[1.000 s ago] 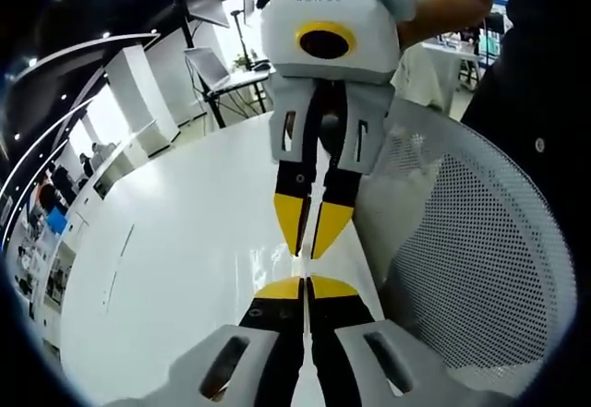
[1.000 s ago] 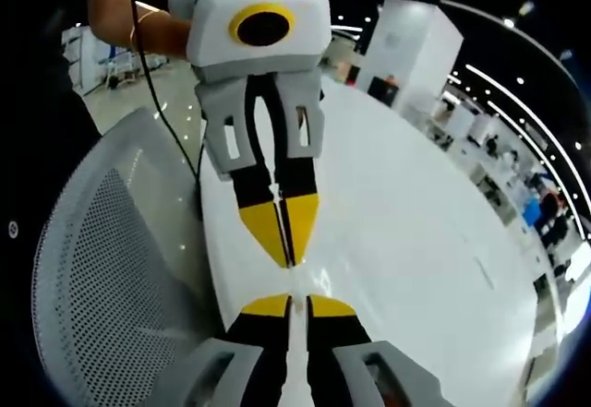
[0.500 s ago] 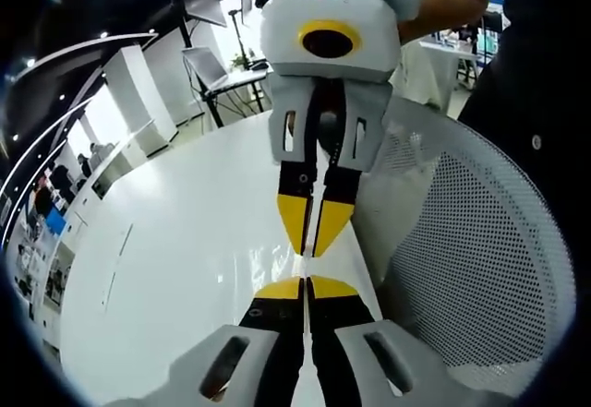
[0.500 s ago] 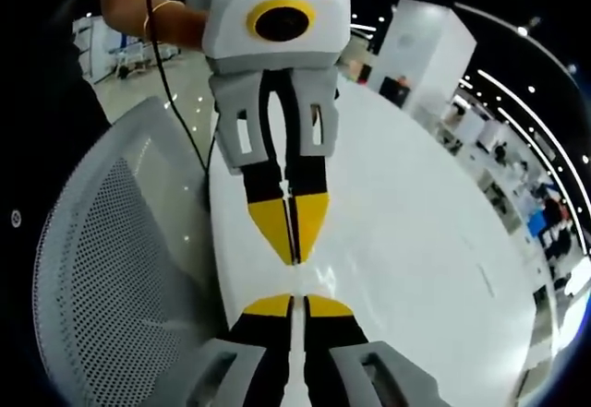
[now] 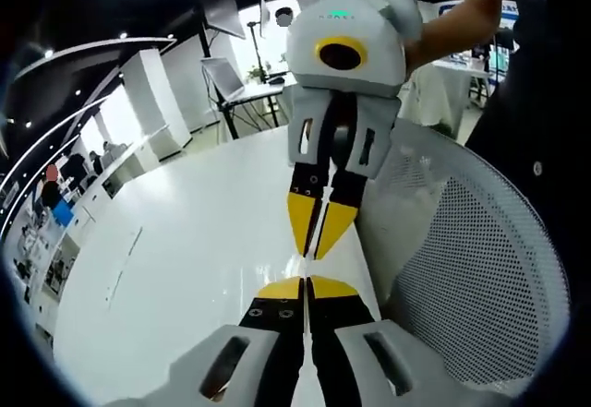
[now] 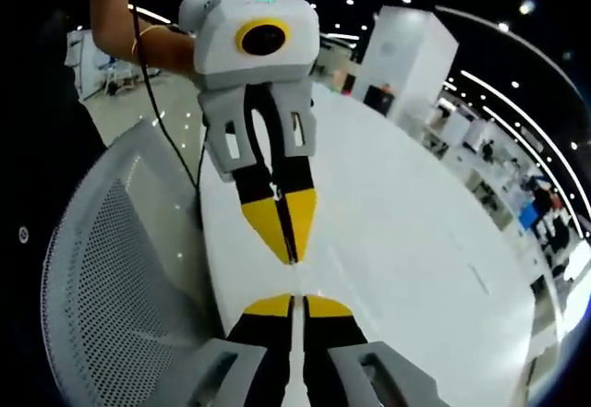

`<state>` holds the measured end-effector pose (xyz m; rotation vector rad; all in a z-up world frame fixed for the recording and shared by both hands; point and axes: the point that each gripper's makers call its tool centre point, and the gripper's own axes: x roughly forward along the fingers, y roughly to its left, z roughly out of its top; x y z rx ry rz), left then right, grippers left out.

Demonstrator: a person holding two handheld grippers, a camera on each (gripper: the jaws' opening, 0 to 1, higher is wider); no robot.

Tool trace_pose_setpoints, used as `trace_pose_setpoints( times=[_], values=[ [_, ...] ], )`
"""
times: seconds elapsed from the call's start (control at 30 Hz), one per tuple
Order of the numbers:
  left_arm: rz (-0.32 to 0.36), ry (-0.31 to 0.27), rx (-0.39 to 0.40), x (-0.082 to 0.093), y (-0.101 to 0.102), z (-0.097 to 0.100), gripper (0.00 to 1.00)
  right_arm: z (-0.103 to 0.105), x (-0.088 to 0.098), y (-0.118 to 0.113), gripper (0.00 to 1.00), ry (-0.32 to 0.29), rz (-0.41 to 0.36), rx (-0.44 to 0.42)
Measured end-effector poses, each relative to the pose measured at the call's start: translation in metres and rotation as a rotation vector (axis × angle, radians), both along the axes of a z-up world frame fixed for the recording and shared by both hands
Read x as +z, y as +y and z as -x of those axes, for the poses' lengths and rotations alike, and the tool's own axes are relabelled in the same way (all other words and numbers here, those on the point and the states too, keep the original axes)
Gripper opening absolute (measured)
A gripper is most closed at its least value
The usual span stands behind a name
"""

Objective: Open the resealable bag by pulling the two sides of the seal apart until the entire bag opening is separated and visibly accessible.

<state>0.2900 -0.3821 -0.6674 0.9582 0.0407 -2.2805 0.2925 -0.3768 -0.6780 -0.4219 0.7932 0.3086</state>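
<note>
I cannot pick out the bag; it may be the thin shine where the two tips meet, over the near edge of the white table [image 5: 185, 269]. The left gripper [image 5: 306, 287] has its jaws pressed together, and so does the right gripper [image 5: 314, 241], tip to tip with it. Since a moment ago the right one has only tilted and moved a little. No gap has grown, so I think the pulling apart has not really begun. A mesh chair [image 5: 480, 269] sits to the right.

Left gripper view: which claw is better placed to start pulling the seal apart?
Neither clearly. The left claw and the right claw are both shut, tip to tip above the white table. I cannot make out what they pinch, so I'd pull both apart together.
</note>
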Motion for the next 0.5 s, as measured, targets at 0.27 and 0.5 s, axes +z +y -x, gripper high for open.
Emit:
trace_pose_setpoints(
  times=[0.27,0.5],
  values=[
    [0.0,-0.005,0.009,0.001,0.002,-0.005,0.0,0.009,-0.005,-0.007,0.0,0.017,-0.001,-0.025],
    [0.001,-0.002,0.017,0.002,0.004,-0.007,0.0,0.016,-0.011,-0.01,0.0,0.056,0.018,-0.027]
  ],
)
